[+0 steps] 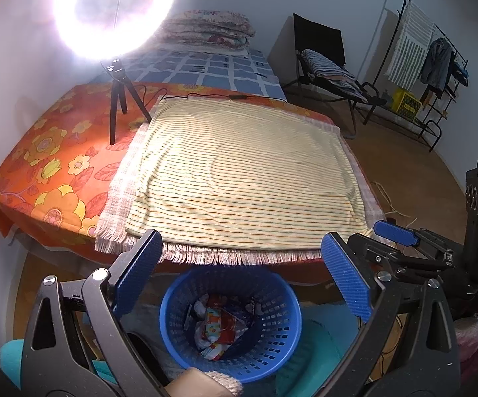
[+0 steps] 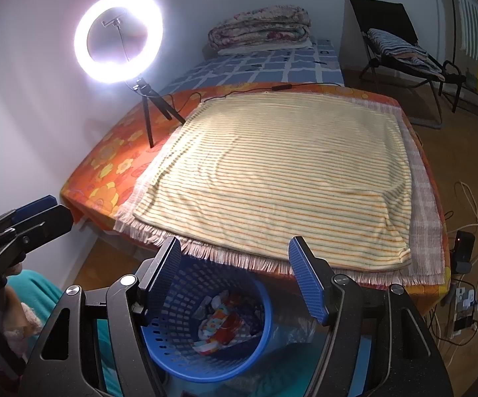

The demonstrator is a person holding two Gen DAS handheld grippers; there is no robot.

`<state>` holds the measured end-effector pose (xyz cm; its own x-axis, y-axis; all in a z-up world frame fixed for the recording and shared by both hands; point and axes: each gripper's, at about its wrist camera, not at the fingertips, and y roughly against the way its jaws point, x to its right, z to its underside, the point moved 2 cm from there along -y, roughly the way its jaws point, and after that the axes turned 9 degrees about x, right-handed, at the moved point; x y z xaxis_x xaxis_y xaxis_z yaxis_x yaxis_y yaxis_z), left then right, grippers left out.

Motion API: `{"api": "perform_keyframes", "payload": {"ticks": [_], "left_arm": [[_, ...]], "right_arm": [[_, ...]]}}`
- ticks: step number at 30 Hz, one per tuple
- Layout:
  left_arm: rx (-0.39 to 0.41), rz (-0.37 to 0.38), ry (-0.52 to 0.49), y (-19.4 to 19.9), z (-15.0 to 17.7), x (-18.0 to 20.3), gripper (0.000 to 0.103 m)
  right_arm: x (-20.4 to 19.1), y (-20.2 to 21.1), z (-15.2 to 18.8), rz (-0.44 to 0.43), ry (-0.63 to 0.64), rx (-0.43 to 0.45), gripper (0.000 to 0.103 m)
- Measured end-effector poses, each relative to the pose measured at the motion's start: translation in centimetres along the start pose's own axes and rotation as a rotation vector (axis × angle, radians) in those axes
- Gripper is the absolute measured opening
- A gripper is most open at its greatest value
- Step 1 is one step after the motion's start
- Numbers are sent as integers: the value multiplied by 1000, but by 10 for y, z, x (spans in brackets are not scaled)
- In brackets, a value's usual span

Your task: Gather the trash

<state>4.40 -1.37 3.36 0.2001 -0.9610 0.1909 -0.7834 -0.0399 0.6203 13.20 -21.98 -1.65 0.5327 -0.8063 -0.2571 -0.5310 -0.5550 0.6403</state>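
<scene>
Trash (image 1: 217, 326), crumpled colourful wrappers inside blue basket (image 1: 172, 324); both grippers' jaws apart, empty.

Black tongs (image 1: 242, 274) with textured blue pads (image 1: 346, 276) and silver screws.

Glaring ring light (image 1: 113, 10) upper left, dim room, fisheye-curved edges

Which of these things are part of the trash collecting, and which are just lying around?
Job: blue basket; wrappers inside it; left gripper; right gripper.

Lying about: ring light; striped towel; folded quilt; chair.
</scene>
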Motion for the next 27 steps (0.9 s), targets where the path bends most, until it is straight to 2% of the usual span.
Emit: {"api": "perform_keyframes", "payload": {"ticks": [6, 27], "left_arm": [[-22, 32, 28, -6, 3, -3, 99], [-39, -1, -22, -35, 1, 3, 99]], "right_arm": [[1, -3, 2, -5, -10, -13, 67], [16, -23, 6, 13, -55, -51, 67]]}}
